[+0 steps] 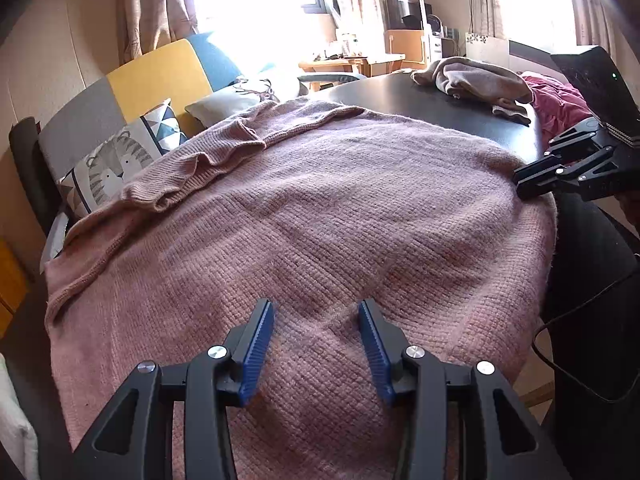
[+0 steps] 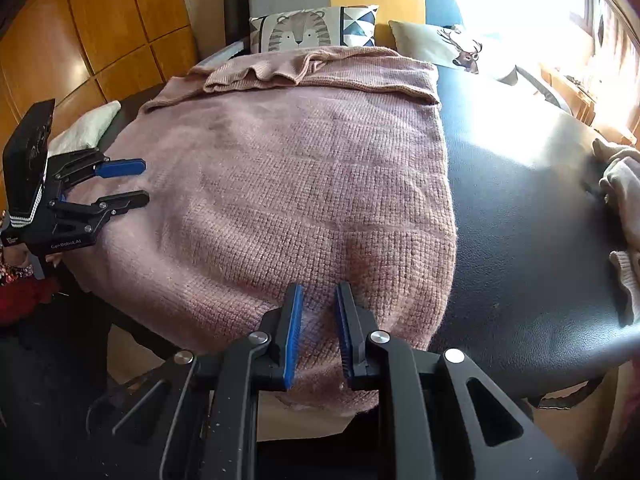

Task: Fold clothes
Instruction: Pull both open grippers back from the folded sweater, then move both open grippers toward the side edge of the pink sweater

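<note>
From the left wrist camera, the pink knitted sweater [image 1: 304, 208] lies spread flat over the near end of the dark table [image 1: 440, 108], with a folded sleeve bunched along its far left edge. The left gripper [image 1: 316, 312] hovers just above the sweater's near part, its blue-padded fingers spread apart and holding nothing. At the sweater's right edge the right gripper [image 1: 532, 184] comes in from the side; whether it is released or clenched cannot be told here. Beyond the sweater, a beige garment [image 1: 476, 80] is heaped on the table's far end, with a magenta cloth [image 1: 556, 100] just beside it. A tiger-print cushion [image 1: 112, 164] leans on the sofa past the sweater's left edge.

From the right wrist camera, the right gripper [image 2: 318, 300] sits over the sweater's [image 2: 288, 184] near hem at the table [image 2: 520, 216] edge, its fingers parted with knit showing between them, not pinched. The left gripper [image 2: 138, 182] rests at the sweater's left edge, fingers apart and empty. The tiger cushion [image 2: 304, 32] stands beyond the sweater's far edge.
</note>
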### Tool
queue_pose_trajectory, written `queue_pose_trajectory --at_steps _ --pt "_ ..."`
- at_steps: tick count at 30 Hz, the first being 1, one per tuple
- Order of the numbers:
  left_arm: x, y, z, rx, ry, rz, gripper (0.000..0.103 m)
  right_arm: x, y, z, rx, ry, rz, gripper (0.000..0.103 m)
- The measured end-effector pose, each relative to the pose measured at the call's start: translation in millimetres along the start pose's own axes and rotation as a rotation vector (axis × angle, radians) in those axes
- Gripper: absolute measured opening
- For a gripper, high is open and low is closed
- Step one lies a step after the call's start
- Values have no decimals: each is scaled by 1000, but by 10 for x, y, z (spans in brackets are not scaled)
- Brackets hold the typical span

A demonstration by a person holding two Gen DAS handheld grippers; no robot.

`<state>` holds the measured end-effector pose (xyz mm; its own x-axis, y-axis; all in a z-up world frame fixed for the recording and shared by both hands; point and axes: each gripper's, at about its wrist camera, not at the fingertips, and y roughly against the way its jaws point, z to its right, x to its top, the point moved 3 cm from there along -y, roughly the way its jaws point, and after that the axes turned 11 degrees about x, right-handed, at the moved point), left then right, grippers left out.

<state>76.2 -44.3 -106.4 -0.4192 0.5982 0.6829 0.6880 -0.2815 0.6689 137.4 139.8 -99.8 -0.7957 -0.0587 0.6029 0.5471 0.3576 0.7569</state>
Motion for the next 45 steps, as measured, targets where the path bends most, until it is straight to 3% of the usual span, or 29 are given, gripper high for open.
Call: queue_pose_trajectory --at_steps 4,8,14,18,21,24,27,32,36,41,45 --pt "-109 253 -170 62 -20 39 45 114 47 -100 27 19 34 18" --pt "-464 282 -421 105 -20 -60 45 89 -156 -83 5 21 -31 18" --pt "-895 452 -887 61 169 -104 47 28 -191 51 43 -47 -28 19" --pt "-1035 516 -991 36 215 -113 48 53 -197 11 23 -19 -57 19" --pt "-1030 613 -1007 21 232 -103 47 90 -170 -46 19 -2 -60 19" --pt "-1022 749 -1064 0 275 -63 47 131 -162 -180 70 31 -41 19" --pt "-1137 655 -1000 37 209 -137 47 144 -257 -329 72 82 -62 19" --pt "-1222 659 -1052 41 237 -134 47 106 -376 -336 39 85 -116 20" --pt "-1246 699 -1044 80 190 -135 47 38 -316 -287 29 105 -141 20" --pt "-1199 750 -1093 96 212 -130 46 126 -223 -288 55 68 -106 21" --pt "-913 711 -1093 101 246 -67 46 390 -299 -361 91 56 -50 21"
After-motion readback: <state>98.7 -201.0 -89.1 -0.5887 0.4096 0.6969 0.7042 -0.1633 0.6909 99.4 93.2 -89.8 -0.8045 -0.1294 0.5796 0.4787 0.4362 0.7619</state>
